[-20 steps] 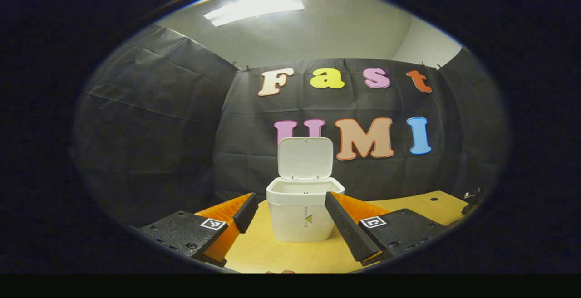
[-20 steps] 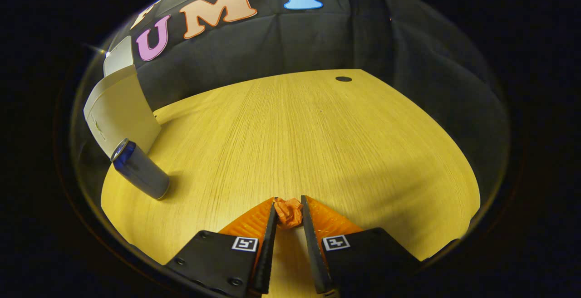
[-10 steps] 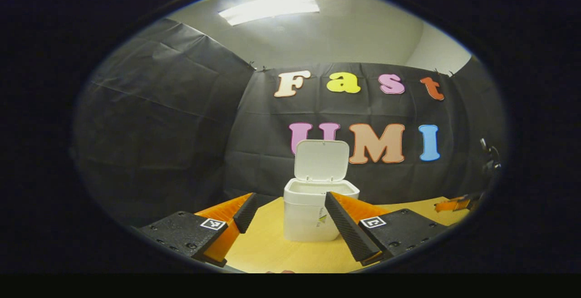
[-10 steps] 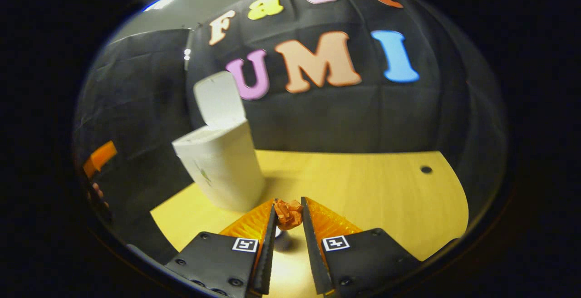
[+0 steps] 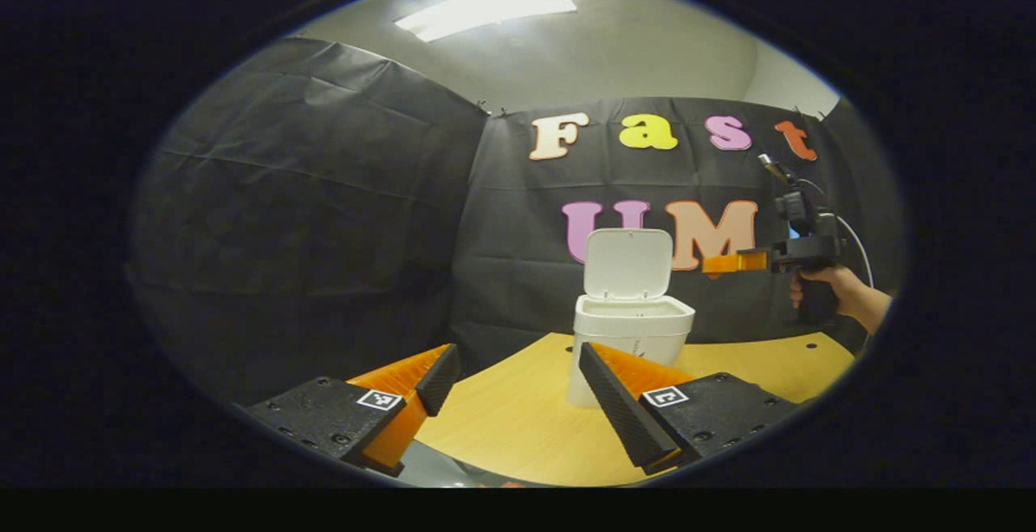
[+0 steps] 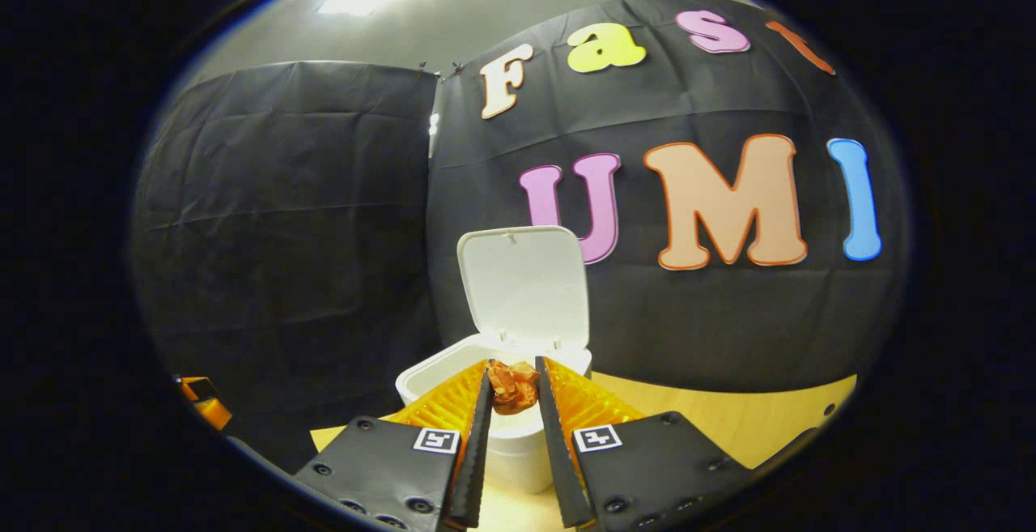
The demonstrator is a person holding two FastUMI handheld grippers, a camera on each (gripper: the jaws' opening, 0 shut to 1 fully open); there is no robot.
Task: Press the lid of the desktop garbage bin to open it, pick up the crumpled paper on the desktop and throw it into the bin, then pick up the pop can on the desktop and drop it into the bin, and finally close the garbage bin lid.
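Black cloth walls close off the booth behind a light wooden table (image 5: 518, 427), with a pale ceiling and a bright strip light above. On the table stands the white garbage bin (image 5: 627, 354), its lid (image 5: 629, 263) swung up and standing nearly upright at the back, so the mouth is open.

Seen in the left gripper view, the left tongs (image 5: 518, 382) hang low over the near part of the table with their fingers spread wide and nothing between them; the bin sits beyond them, partly hidden behind the right-hand finger. Farther off in that view, to the right of the bin and above its rim height, a hand (image 5: 825, 285) holds the right tongs (image 5: 732, 261), which point toward the raised lid.

In the right gripper view, the right tongs (image 6: 512, 386) are closed to a narrow gap, and both fingers press on the orange crumpled paper (image 6: 513, 386) held at their tips. The paper sits in front of the bin's open mouth (image 6: 453, 370), just under the lower edge of the lid (image 6: 524, 285); whether it is directly over the opening I cannot tell. At the far left edge of that view a bit of the other tongs (image 6: 202, 402) shows near the table's edge.
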